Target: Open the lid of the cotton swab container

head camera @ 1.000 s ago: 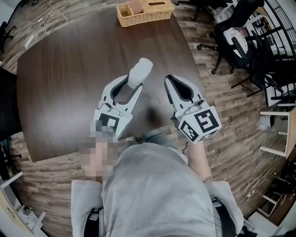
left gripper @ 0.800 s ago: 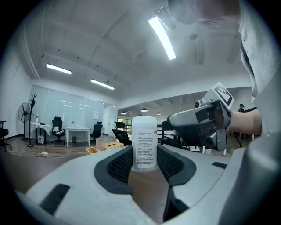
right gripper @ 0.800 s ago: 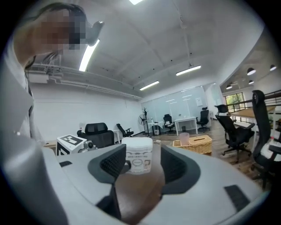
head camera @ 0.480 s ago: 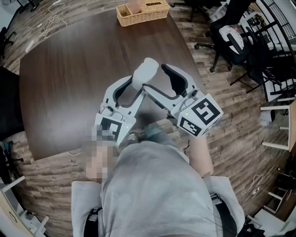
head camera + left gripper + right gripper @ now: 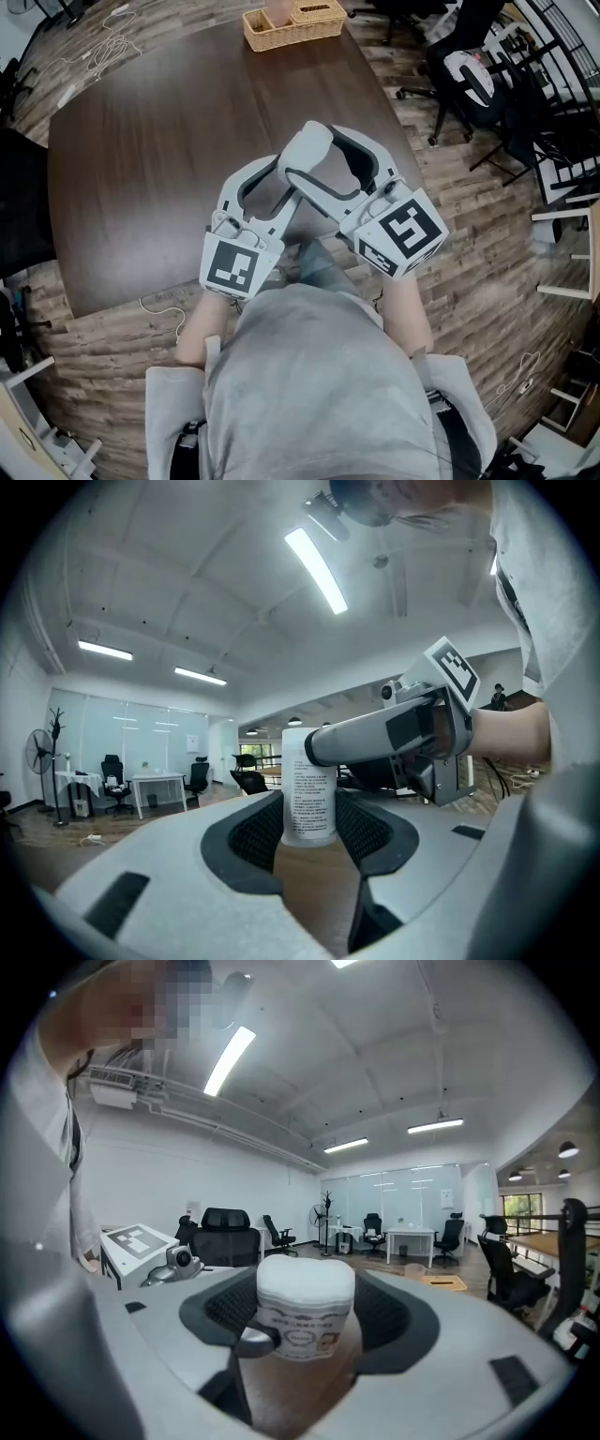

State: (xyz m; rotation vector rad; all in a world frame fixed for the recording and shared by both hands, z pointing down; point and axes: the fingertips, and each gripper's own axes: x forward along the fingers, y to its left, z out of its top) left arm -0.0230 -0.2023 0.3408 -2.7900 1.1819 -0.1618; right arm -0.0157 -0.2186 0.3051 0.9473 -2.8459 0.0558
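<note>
The cotton swab container (image 5: 306, 150) is a white cylinder with a printed label, held up over the dark table (image 5: 141, 159). My left gripper (image 5: 286, 178) is shut on its body (image 5: 309, 789), a pad pressing each side. My right gripper (image 5: 315, 153) comes in from the right, and its jaws are opening. The rounded white lid end (image 5: 307, 1288) sits between them, with the pads close to both sides but not pressing. In the left gripper view one right finger (image 5: 375, 742) crosses in front of the container's top.
A wicker basket (image 5: 295, 23) stands at the table's far edge. Office chairs (image 5: 478, 75) stand on the wood floor to the right. A thin cable (image 5: 164, 305) lies by the table's near edge. The person's grey shirt (image 5: 319, 384) fills the bottom of the head view.
My right gripper swung left from beside the container, went from shut to wide open, and now straddles its top. My left gripper kept its hold and shifted slightly right and away.
</note>
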